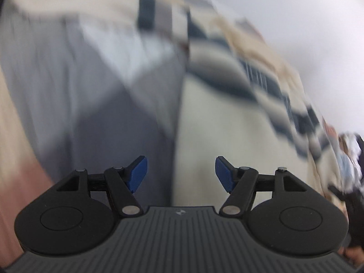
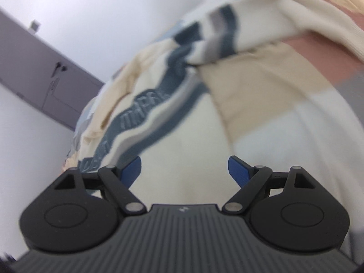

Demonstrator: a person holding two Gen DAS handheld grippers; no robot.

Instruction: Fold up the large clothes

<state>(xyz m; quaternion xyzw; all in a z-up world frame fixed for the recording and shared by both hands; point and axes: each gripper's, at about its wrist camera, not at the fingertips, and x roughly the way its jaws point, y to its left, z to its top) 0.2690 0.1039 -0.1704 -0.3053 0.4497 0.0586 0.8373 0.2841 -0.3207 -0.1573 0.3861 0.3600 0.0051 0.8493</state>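
Ribbed black gripper [image 2: 184,170] — striped cream knit [image 2: 182,122]

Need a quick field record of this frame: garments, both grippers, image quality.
garment 1: cream sweater with dark blue and grey stripes, spread out, seen in both views
garment 2: grey cloth, left of the sweater in the left wrist view
left gripper: open, nothing between its pads, above the edge where grey cloth and sweater meet
right gripper: open, empty, over the cream part of the sweater
image quality: both views motion-blurred
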